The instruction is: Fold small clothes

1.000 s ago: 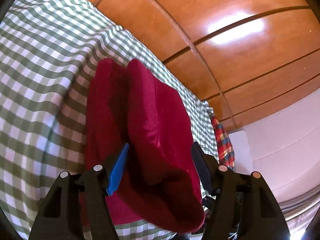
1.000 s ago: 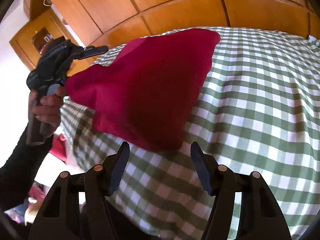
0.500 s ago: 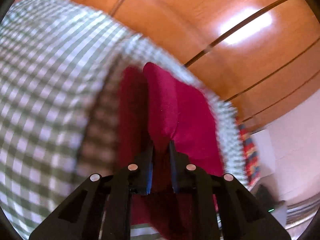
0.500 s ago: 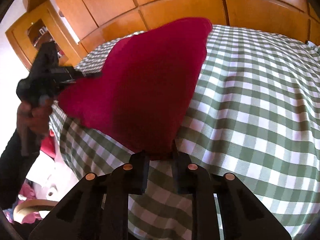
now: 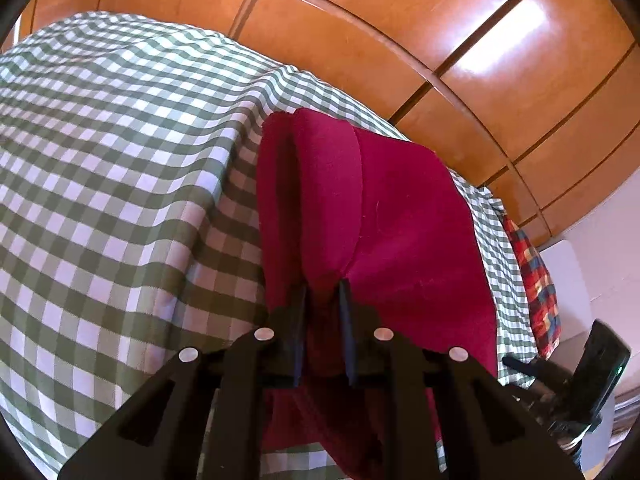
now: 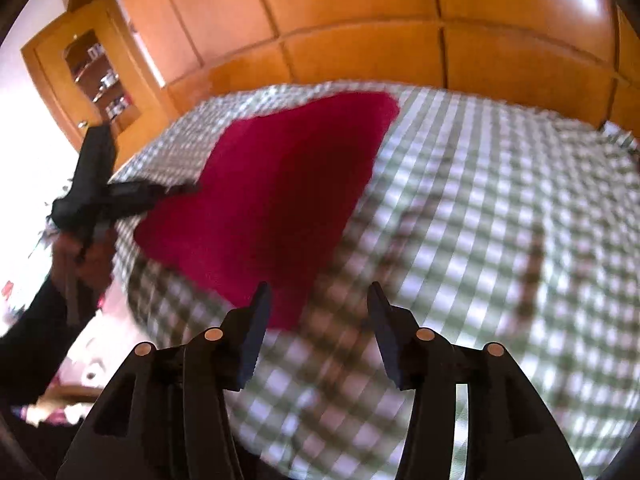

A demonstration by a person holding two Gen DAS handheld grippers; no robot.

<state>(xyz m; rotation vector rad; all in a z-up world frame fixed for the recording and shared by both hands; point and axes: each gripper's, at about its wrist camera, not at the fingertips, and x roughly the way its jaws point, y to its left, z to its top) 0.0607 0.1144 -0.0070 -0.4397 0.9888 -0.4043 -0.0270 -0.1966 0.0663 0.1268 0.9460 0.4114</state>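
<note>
Left gripper [image 5: 323,292]: jaws drawn narrow, pinching a raised fold at the near edge of the red garment [image 5: 400,232].
Right gripper [image 6: 316,300]: jaws spread wide, holding nothing; poised above the bedcover just beside the garment's near corner. View blurred.

Wooden panelling [image 5: 400,32]: orange-brown, glossy, fills the background behind the bed in both views.
Checked bedcover [image 5: 120,160]: green and white gingham, spread over the bed, carries the garment.
Red garment, as above: plain dark red cloth, lying on the bedcover near its left edge as seen from the right wrist [image 6: 280,192]; partly doubled over, with one rounded flap standing up from the pinched fold in the left wrist view.
Wooden cabinet [image 6: 96,76]: open shelves with small items too blurred to identify, far left of the right wrist view.
Plaid cloth [image 5: 536,280]: red, blue and yellow, hanging at the far side of the bed.
</note>
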